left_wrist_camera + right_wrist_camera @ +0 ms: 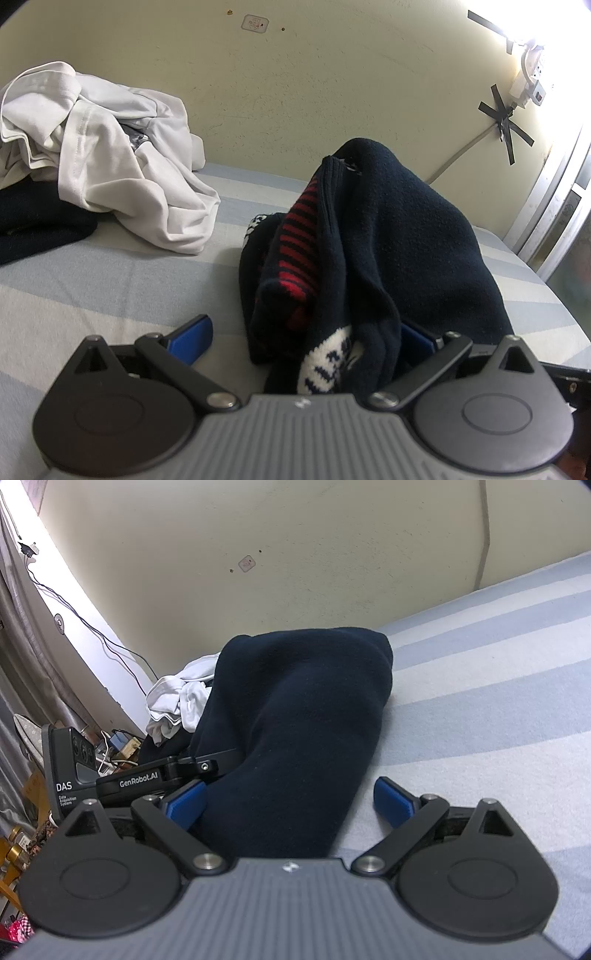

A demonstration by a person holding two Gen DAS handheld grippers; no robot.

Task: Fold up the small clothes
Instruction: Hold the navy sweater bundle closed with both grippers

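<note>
A navy knitted sweater (406,236) with red stripes and a white pattern lies bunched up on the striped bed sheet (110,280). My left gripper (306,332) is open, and the sweater's near end lies between its blue pads (192,334). In the right wrist view the same sweater (295,709) shows as a plain navy mound. My right gripper (290,799) is open too, with the sweater's near edge between its fingers (393,803), closer to the left finger. The body of the left gripper (147,777) shows just left of the sweater.
A crumpled pile of white clothes (103,155) lies at the back left against the wall, with a dark garment (37,225) beside it. A window frame (554,206) and a taped cable stand at the right. Past the bed's left edge is floor clutter (110,749).
</note>
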